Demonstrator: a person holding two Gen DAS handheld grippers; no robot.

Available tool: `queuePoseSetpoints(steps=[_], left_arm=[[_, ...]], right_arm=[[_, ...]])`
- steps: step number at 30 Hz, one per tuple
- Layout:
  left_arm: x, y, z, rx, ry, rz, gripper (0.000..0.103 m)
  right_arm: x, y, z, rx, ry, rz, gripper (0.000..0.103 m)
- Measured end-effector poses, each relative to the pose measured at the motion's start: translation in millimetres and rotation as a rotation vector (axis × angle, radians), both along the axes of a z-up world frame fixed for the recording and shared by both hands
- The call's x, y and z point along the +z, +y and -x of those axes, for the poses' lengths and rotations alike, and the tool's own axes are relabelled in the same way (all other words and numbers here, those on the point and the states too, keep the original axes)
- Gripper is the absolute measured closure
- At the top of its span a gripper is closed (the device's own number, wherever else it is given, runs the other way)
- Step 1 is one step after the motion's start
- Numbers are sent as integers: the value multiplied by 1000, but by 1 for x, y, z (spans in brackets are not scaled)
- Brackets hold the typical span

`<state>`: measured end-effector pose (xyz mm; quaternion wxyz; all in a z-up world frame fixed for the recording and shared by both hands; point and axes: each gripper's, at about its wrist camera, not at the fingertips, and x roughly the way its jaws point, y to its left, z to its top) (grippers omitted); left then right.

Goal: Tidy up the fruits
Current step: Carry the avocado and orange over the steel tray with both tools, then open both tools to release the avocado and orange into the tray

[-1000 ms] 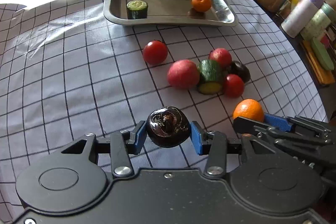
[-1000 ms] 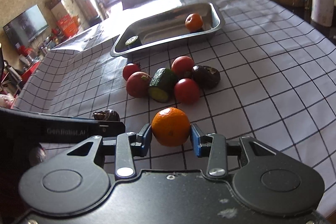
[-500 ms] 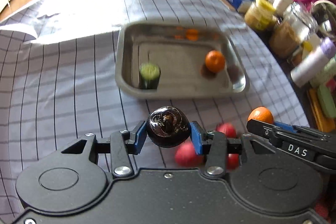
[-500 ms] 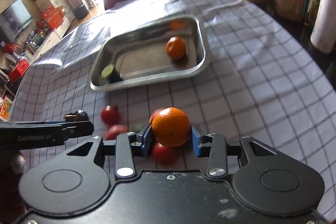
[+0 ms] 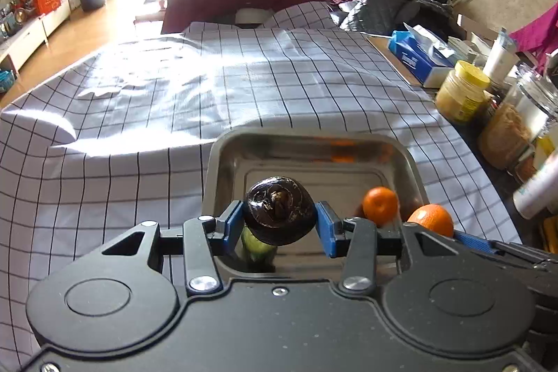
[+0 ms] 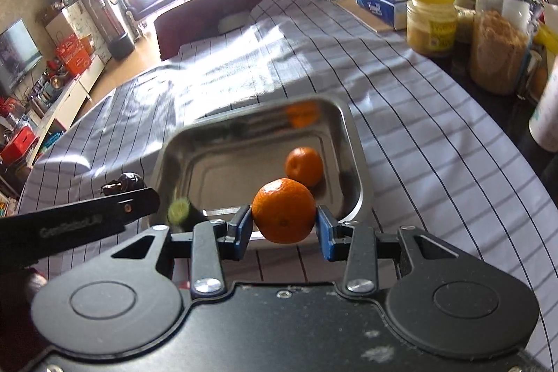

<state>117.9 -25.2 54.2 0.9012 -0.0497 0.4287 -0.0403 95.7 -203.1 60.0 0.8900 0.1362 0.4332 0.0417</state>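
Clamping orange (image 6: 284, 215), right hand-held gripper (image 6: 283, 227)

The cucumber piece (image 5: 256, 246) in the tray (image 5: 223, 149) is mostly hidden behind the dark fruit (image 5: 278, 210) held in the left tool (image 5: 278, 225); in the right wrist view it is a blurred green smear. The tray's near rim is hidden behind both tool bodies. The jar (image 6: 502, 33) labels are too blurred to read.
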Motion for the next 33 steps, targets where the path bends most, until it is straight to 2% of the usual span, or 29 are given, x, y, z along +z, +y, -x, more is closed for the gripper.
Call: queuePoseSetpoints(steps=[10,18,24,33], left_arm=[[-11,2,-40,24,29,5,51],[-28,9,-57,27,84,6,51],[-33,12,-62,53,99,3,51],[-31,3,-59,27,80,-15,50]], right_arm=[[0,10,-52,-37,15,13,62],[-20,20,-89,-66,81,61,62],[-30,21,-96,-61,106,82,62],[-25,17,-95,-56,99,84,60]])
